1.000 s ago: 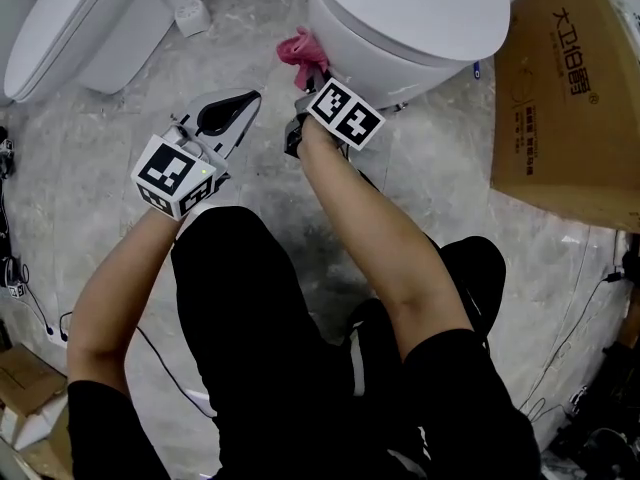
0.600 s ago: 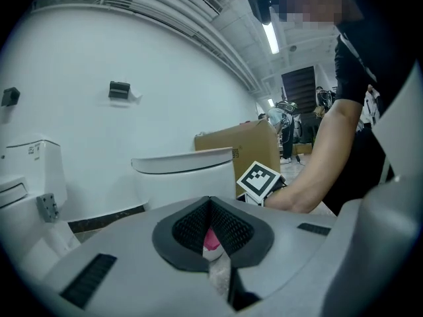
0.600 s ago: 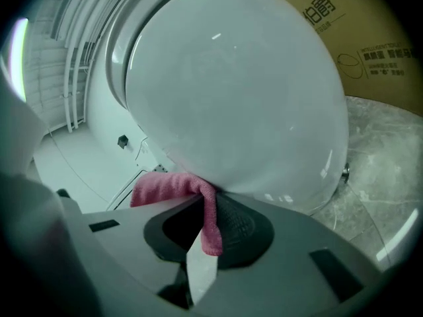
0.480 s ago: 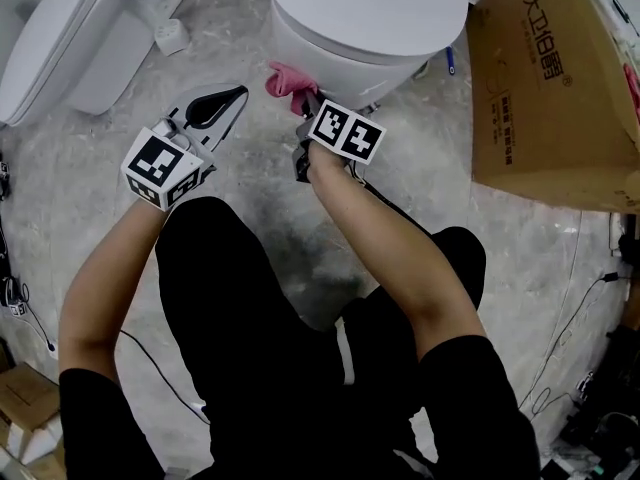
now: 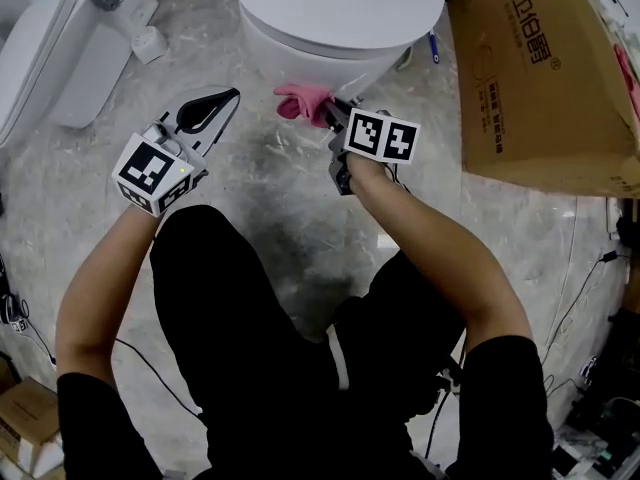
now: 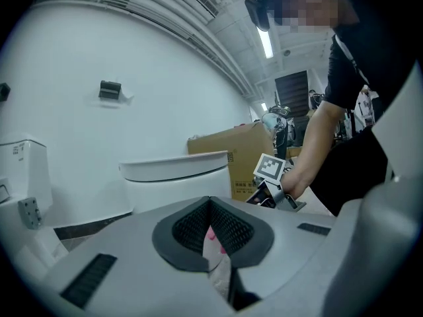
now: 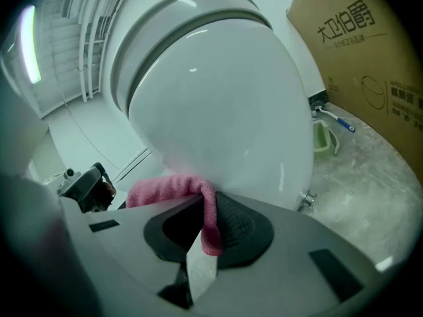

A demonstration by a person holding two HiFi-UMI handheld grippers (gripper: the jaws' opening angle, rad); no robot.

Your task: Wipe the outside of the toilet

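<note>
Two toilets (image 5: 338,13) (image 5: 45,63), one pink cloth (image 5: 305,101), one large cardboard box (image 5: 540,78).

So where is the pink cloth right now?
In the head view, the pink cloth is pinched in the right gripper, pressed against the front of the toilet.

Right gripper (image 5: 338,118) reached forward, jaws clamped on pink cloth (image 5: 303,101). Left gripper (image 5: 226,100) off to the side, jaws closed, empty. Both forearms bare.

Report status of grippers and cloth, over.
Right gripper shut on cloth, cloth against toilet. Left gripper shut, empty, off to the side. Box beside toilet, not blocking.
</note>
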